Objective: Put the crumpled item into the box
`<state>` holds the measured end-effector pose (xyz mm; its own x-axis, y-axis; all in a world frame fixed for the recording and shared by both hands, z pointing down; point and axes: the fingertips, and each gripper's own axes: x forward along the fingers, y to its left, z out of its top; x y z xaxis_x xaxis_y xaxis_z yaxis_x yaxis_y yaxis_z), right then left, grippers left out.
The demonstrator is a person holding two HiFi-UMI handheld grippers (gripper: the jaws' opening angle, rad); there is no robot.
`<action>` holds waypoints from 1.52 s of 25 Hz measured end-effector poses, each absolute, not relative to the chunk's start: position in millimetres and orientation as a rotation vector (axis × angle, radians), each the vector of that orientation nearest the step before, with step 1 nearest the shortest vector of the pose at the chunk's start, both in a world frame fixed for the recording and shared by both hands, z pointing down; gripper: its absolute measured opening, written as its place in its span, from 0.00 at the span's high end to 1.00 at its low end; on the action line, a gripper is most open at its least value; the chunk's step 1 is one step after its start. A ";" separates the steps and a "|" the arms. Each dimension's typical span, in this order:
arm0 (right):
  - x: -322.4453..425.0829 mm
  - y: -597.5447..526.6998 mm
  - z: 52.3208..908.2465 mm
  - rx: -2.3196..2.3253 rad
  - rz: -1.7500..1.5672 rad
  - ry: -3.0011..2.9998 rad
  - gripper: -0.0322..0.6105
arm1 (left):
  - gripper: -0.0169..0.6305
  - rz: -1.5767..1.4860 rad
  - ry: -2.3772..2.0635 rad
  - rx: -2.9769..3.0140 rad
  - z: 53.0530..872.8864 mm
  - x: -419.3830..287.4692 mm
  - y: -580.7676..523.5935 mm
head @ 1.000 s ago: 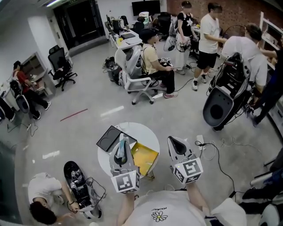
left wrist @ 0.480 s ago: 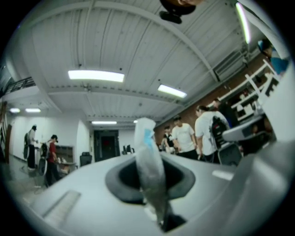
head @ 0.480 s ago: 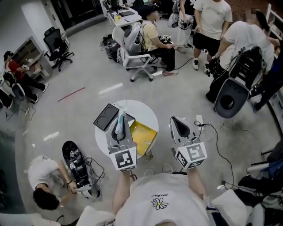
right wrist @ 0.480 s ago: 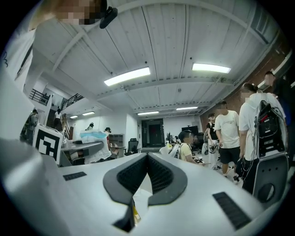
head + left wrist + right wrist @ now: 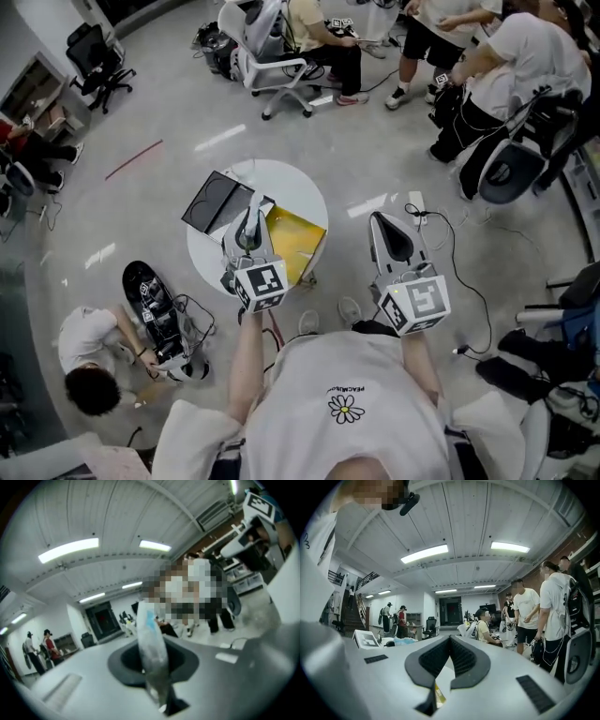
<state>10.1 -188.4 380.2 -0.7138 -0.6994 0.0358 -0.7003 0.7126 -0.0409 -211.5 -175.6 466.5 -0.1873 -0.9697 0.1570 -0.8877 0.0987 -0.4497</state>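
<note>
Room: glossy grey concrete floor [image 5: 141,216], busy with people standing and seated.
Surface: small round white table [image 5: 302,192], smooth top.
On table: black shallow square box [image 5: 214,201] with a raised rim; beside it a yellow open carton [image 5: 298,239], flat-sided and reaching the table's edge.
Left gripper [image 5: 249,232]: clamped on the crumpled item, held above the table between the black box and the carton.
Crumpled item [image 5: 151,644]: wrinkled, translucent, film-like strip with a blue patch, standing up from the jaws.
Right gripper [image 5: 382,225]: ribbed black pads meet at the tips, nothing between them; it hangs off the table's right side.
Around: white power strip [image 5: 415,204] and black cables [image 5: 455,253] on the floor; a crouching person [image 5: 84,361] at lower left.
</note>
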 end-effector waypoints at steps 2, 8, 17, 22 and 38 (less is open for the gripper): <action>11.9 -185.6 386.3 1.187 0.095 -2.868 0.95 | 0.90 -0.766 2.157 -1.923 492.5 -207.9 -180.3; 21.5 -182.1 404.2 1.199 0.130 -2.818 0.95 | 0.90 -1.073 1.963 -2.007 564.7 -187.5 -197.5; 28.0 -180.3 415.9 1.258 0.169 -2.740 0.95 | 0.89 -1.533 1.569 -2.071 675.5 -178.6 -216.2; 34.8 -181.8 421.1 1.303 0.207 -2.696 0.95 | 0.90 -1.717 1.409 -2.052 713.5 -183.9 -219.4; 58.6 -163.0 440.1 1.379 0.274 -2.607 0.95 | 0.78 -1.959 1.175 -2.237 774.2 -161.2 -208.0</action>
